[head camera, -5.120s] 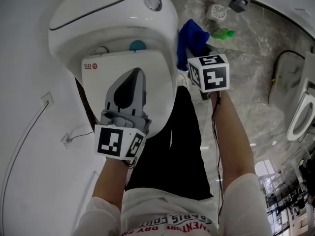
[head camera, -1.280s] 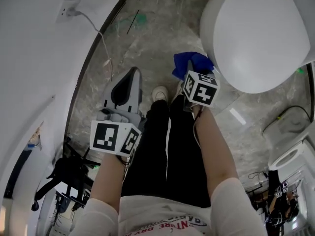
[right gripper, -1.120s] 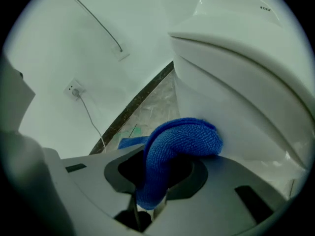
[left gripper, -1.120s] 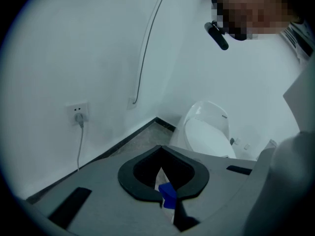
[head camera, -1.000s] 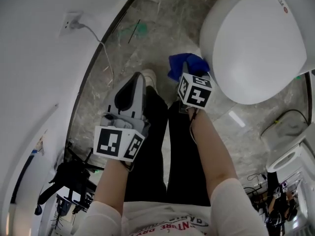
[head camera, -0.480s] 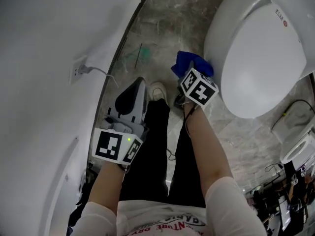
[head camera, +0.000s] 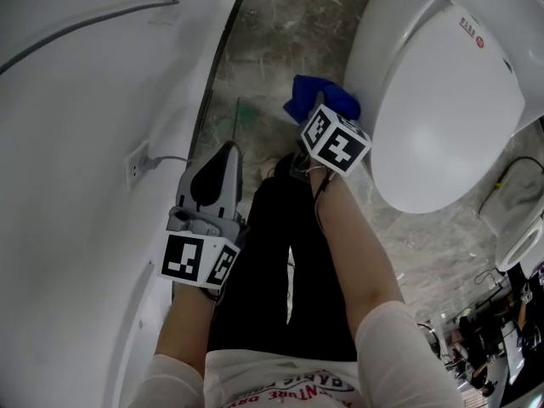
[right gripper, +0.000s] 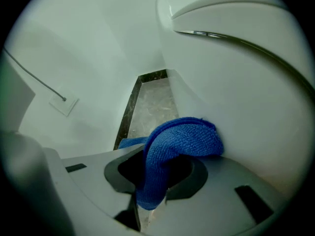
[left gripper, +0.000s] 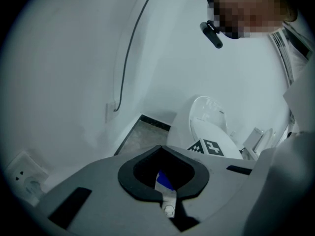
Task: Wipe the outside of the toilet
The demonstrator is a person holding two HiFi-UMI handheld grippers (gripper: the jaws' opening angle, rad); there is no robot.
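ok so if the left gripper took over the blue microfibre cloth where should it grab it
Probably the humped fold of the blue microfibre cloth that bulges out past the right gripper. Come from the side facing the white wall: the fold's other side lies against the white ceramic toilet, leaving no room there for a jaw.

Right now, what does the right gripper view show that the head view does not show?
Only the right gripper view shows jaws shut on the blue cloth, which seems to touch the toilet's side. Only the head view shows the left gripper, the person's legs and the lid's top. Both show cloth, toilet, stone floor and white wall.
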